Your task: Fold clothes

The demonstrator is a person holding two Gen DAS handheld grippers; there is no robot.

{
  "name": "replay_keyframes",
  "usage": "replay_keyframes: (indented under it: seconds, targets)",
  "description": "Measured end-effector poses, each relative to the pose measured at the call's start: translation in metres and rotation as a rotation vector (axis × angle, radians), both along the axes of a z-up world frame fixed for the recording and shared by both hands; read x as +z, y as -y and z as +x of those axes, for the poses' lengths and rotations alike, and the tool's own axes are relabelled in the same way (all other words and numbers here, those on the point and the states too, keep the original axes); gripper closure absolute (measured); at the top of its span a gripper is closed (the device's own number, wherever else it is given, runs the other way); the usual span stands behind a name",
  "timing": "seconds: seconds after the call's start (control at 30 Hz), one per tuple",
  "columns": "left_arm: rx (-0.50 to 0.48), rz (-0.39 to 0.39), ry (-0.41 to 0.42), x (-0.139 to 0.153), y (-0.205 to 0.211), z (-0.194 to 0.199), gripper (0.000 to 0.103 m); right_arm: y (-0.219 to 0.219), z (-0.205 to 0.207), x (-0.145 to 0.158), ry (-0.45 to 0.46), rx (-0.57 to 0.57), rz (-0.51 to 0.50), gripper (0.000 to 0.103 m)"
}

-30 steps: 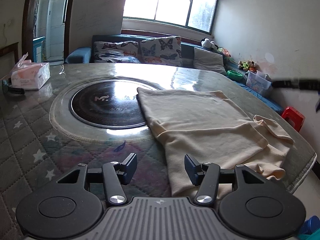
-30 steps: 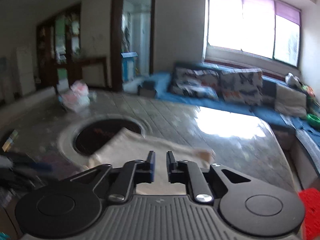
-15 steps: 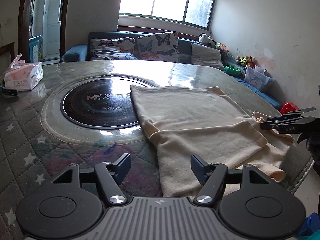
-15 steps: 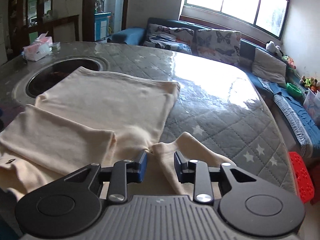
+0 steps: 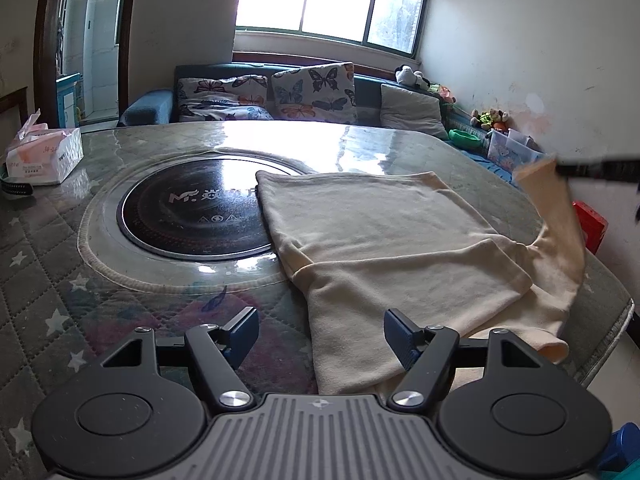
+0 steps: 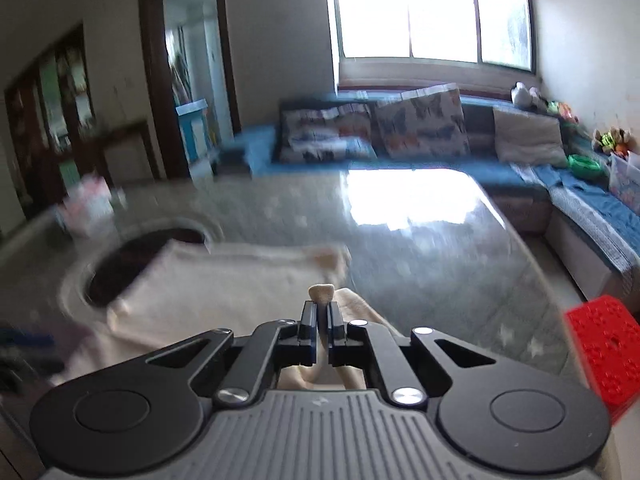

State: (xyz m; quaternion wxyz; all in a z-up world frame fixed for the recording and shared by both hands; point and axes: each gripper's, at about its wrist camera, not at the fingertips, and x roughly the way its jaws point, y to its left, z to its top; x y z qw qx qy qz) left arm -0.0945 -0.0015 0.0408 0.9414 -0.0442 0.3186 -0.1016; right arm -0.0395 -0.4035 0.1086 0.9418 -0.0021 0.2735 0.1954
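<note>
A cream long-sleeved garment (image 5: 384, 232) lies on the table, partly folded, its left edge over the black round cooktop (image 5: 192, 216). My left gripper (image 5: 320, 332) is open and empty, hovering low over the garment's near edge. My right gripper (image 6: 321, 308) is shut on the garment's right sleeve (image 6: 321, 294), and a tuft of cloth sticks out past the fingertips. In the left wrist view the sleeve (image 5: 556, 220) is lifted up from the table's right side by the right gripper (image 5: 560, 169). The right wrist view is blurred by motion.
A tissue box (image 5: 44, 154) stands at the table's far left. A sofa with butterfly cushions (image 5: 312, 92) runs behind the table. A red plastic stool (image 6: 604, 344) stands on the floor at the right. The table edge (image 5: 616, 320) is close on the right.
My right gripper has shut on the right sleeve and raised it off the table. My left gripper has stayed open over the near edge, and its jaws have widened.
</note>
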Motion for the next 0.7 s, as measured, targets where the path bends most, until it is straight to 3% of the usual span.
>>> replay_keyframes:
  seconds: [0.23,0.5,0.7]
  targets:
    - [0.016,-0.021,0.023,0.003,-0.007,-0.009,0.03,-0.036,-0.015,0.051,0.108,0.145,0.058,0.099]
    - [0.038,-0.034,0.027,0.002,-0.014,-0.017,0.029,-0.109,-0.022,0.045,0.096,0.368,0.06,0.099]
    - [0.045,-0.031,0.029,0.003,-0.016,-0.017,0.029,-0.131,-0.028,0.037,0.064,0.457,0.055,0.093]
